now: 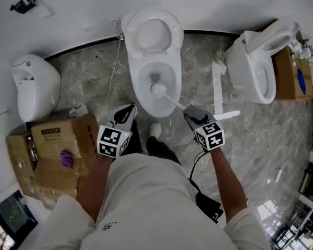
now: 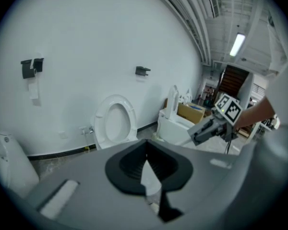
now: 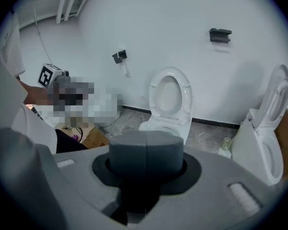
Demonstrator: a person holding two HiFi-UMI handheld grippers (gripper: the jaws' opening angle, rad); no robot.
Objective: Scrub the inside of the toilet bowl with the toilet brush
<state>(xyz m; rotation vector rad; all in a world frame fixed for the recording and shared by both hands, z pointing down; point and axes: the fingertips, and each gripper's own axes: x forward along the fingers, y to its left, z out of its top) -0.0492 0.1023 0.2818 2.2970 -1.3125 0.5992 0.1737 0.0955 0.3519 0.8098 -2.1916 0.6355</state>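
The toilet bowl [image 1: 142, 82] stands in the middle of the grey marbled floor [image 1: 94, 77], its seat and lid [image 1: 169, 24] tipped up against the white wall behind it. The toilet brush [image 1: 169, 99] is inside this bowl. Its white bristle head sits low in the basin near the middle, and its pale handle slants up and out over the front rim towards the person's right. The long axis runs on a diagonal, with the head pointing down into the bowl and towards the wall and the handle end pointing back at the person.

The right gripper [image 1: 188, 110] meets the handle end just in front of the bowl and to its right. In the right gripper view its jaws are pressed together along a thin seam. The handle itself is hidden behind them there, and the raised seat shows straight ahead.

The left gripper [image 1: 126, 113] hangs just in front of the bowl on its left side, clear of the rim, and tips towards it. Its jaws stand a little apart, with a pale wedge of background showing between the dark ribbed pads and nothing held there.

A second toilet [image 1: 250, 69] stands well to the right of the bowl. A low white fixture [image 1: 35, 85] and crumpled cardboard boxes [image 1: 57, 145] lie to its left.
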